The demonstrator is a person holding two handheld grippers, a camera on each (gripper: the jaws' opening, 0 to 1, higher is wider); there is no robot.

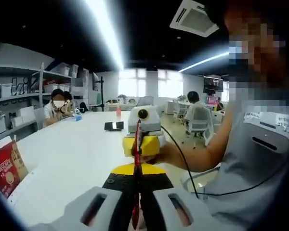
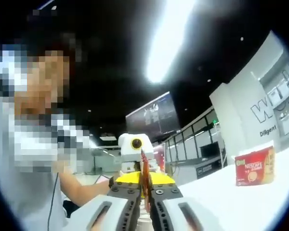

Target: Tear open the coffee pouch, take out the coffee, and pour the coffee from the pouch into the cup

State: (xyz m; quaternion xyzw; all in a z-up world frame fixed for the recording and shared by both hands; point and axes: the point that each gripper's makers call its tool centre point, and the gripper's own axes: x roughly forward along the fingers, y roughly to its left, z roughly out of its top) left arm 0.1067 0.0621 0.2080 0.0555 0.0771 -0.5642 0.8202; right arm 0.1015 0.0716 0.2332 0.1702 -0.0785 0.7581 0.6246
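Two grippers pinch thin red pouch (image 1: 136, 168) edge-on.

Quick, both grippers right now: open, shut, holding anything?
Left gripper: shut on the coffee pouch, held edge-on.
Right gripper: shut on the same coffee pouch, facing the left gripper.

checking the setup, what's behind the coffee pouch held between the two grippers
In the left gripper view, behind the coffee pouch is the right gripper, gripping its far end. The pouch's contents stay hidden; it looks unopened.
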